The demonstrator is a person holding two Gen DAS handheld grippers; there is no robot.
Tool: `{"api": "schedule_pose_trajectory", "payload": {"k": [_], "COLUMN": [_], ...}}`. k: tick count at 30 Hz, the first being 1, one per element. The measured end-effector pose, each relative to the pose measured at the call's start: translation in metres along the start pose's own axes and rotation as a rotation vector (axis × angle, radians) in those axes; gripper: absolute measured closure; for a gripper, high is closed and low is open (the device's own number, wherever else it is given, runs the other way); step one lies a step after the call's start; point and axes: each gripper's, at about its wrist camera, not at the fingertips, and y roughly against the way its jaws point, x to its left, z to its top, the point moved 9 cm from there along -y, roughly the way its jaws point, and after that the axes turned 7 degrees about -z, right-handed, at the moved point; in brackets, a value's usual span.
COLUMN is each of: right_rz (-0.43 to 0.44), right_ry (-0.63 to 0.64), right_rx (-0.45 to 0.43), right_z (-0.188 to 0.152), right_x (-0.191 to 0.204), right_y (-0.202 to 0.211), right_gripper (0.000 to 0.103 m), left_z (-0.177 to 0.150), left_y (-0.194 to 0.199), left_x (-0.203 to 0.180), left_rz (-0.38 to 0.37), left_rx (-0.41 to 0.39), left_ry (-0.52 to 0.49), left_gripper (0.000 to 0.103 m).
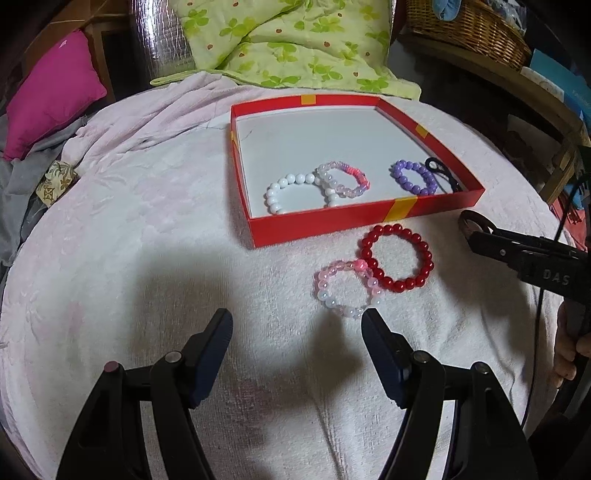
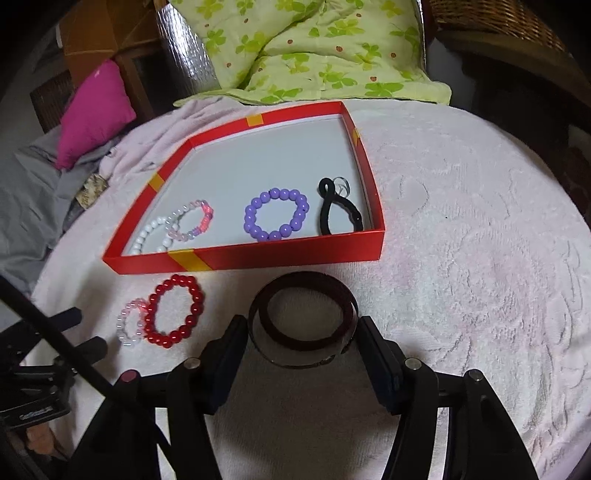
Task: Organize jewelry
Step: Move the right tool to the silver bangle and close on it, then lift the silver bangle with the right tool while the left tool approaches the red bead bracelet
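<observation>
A shallow red box (image 1: 332,221) (image 2: 258,258) on the pink towel holds a white bead bracelet (image 1: 295,192) (image 2: 151,232), a pink-clear one (image 1: 347,179) (image 2: 192,219), a purple one (image 1: 413,177) (image 2: 277,214) and a black hair tie (image 1: 441,171) (image 2: 336,210). In front of it lie a red bead bracelet (image 1: 397,258) (image 2: 173,312) and a pale pink bracelet (image 1: 345,288) (image 2: 131,321). My left gripper (image 1: 297,321) is open, its right fingertip by the pale pink bracelet. My right gripper (image 2: 301,328) (image 1: 476,229) is shut on a dark brown bangle (image 2: 303,317), its fingers pressing both sides of the ring.
A green leaf-print quilt (image 1: 295,44) lies behind the box. A magenta cushion (image 1: 51,92) and grey cloth are at the far left. A wicker basket (image 1: 469,29) stands at the back right.
</observation>
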Motion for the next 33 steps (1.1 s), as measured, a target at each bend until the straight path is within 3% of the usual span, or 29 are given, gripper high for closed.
{"api": "schedule_pose_trajectory", "payload": {"k": [10,19,25,33], "right_rz": [0.092,0.065,0.060,0.053], "right_ry": [-0.096,-0.116,-0.153,-0.191], "right_rx": [-0.055,-0.044,-0.037,-0.047], "right_z": [0.009,0.004,0.003,0.004], "right_x": [-0.013,-0.032,-0.044,-0.049], "right_y": [0.027,0.029,0.031,0.035], "right_gripper": [0.039,0.039,0.039,0.039], "left_z": [0.008,0.009,0.005,0.011], "left_y": [-0.002,-0.014,-0.025,-0.022], "left_x": [-0.017,-0.034,-0.024,-0.032], "left_rz": [-0.038,-0.077,-0.070,-0.090], "left_rx": [-0.020,0.003,0.040,0.012], "left_ry": [-0.017,-0.032,0.007,0.006], "left_gripper": [0.030,0.030,0.030,0.030]}}
